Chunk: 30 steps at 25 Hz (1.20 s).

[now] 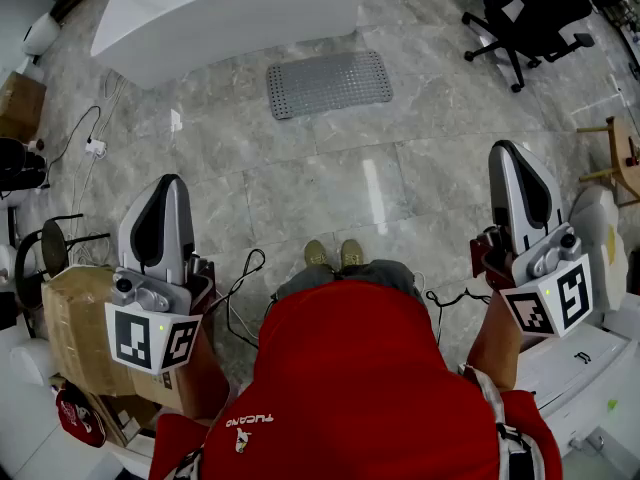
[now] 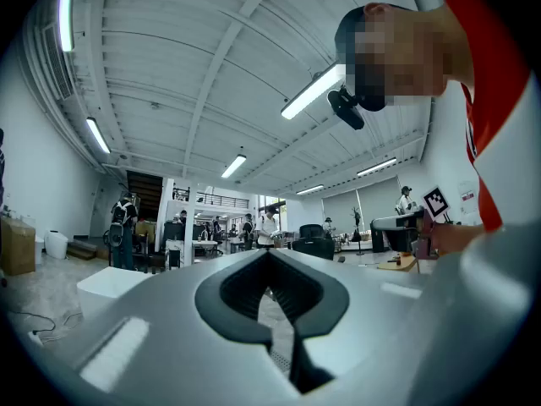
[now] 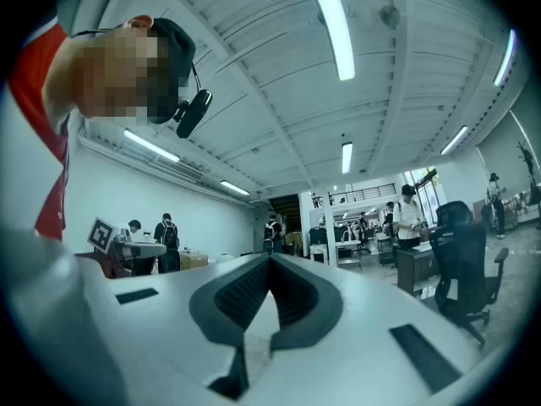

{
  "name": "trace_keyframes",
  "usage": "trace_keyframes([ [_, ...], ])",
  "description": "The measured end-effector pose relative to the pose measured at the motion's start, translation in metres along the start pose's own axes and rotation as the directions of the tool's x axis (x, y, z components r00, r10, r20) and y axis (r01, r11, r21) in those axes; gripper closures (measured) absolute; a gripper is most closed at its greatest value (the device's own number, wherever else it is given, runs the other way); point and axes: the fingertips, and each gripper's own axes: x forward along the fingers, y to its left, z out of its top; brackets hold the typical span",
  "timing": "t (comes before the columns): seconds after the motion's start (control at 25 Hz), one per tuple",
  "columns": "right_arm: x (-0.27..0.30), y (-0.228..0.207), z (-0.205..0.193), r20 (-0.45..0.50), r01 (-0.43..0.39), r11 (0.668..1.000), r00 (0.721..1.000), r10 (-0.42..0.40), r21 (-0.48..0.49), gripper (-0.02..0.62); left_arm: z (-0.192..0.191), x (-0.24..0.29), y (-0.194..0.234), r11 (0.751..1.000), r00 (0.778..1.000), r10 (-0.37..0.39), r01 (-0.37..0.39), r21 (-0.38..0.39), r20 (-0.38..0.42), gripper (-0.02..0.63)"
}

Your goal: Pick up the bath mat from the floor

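A grey studded bath mat [image 1: 329,83] lies flat on the marble floor, ahead of the person's shoes, near a white bathtub-like counter [image 1: 220,13]. My left gripper [image 1: 170,183] is held at the lower left, far short of the mat, jaws together and empty. My right gripper [image 1: 506,150] is held at the right, jaws together too, also empty. In the left gripper view the left gripper [image 2: 269,254] points level into the room. In the right gripper view the right gripper [image 3: 270,260] does the same. The mat shows in neither gripper view.
A black office chair [image 1: 525,13] stands at the back right. Cardboard boxes [image 1: 75,323] and a cable [image 1: 85,143] crowd the left side. A wooden stool [image 1: 622,153] and white equipment [image 1: 585,363] sit at the right. The person's red shirt [image 1: 350,388] fills the bottom.
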Motion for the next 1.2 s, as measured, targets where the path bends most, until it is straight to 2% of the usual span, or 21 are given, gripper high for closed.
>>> trace_keyframes([
  [0.52, -0.003, -0.011, 0.000, 0.011, -0.032, 0.999, 0.999, 0.032, 0.022, 0.594, -0.001, 0.006, -0.013, 1.000, 1.000, 0.010, -0.010, 0.005, -0.005, 0.601],
  [0.88, -0.018, -0.040, -0.001, 0.016, 0.006, 1.000, 1.000, -0.006, 0.016, 0.594, 0.001, 0.015, -0.019, 0.999, 0.999, 0.034, -0.034, -0.006, 0.002, 0.601],
  [1.2, -0.030, -0.072, -0.007, 0.003, 0.025, 1.000, 1.000, -0.025, 0.000, 0.594, 0.005, 0.035, -0.031, 0.998, 0.999, 0.050, -0.050, 0.024, -0.002, 0.601],
])
